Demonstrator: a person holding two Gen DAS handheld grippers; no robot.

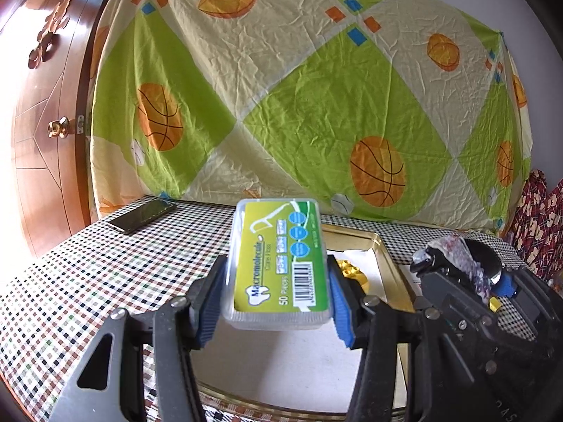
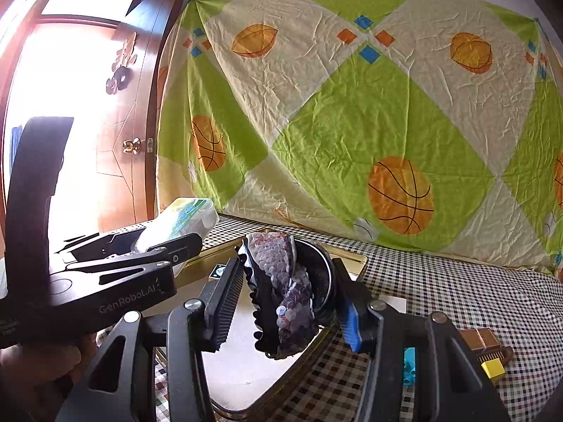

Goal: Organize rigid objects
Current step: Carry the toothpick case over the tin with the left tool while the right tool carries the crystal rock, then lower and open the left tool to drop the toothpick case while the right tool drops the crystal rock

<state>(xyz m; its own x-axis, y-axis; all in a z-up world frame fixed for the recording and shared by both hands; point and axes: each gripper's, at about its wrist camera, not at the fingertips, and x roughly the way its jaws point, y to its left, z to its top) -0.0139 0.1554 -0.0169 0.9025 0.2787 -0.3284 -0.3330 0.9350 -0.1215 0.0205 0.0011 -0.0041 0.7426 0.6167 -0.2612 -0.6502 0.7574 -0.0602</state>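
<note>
In the left wrist view, the left tongs are closed on a clear plastic floss pick box, the blue pads pressing its 2 long sides at the near half, so the box stands out forward and tilted up, lifted clear above the gold-rimmed tray that sits on the checked desk. The box looks light, stiff and smooth-walled; I judge it could slip or flex if squeezed at the thin lid, so the grip across the side walls near the base suits it. A yellow toy brick lies in the tray just behind the right pad, a dark phone rests far left on the desk, and the other tool shows at the right with its load. In the right wrist view, the right tongs are closed on a black sequined hair clip, the pads on its outer sides, and it hangs above the tray; a round black part sits behind the sequins, though I cannot tell how it joins. The clip is rigid and light but toothed and irregular, so I expect it to twist in the pads unless held across its broad body. The left tongs and floss pick box appear at the left, near it. On the desk to the near right lie a yellow block, a blue brick and a brown comb-like piece.
</note>
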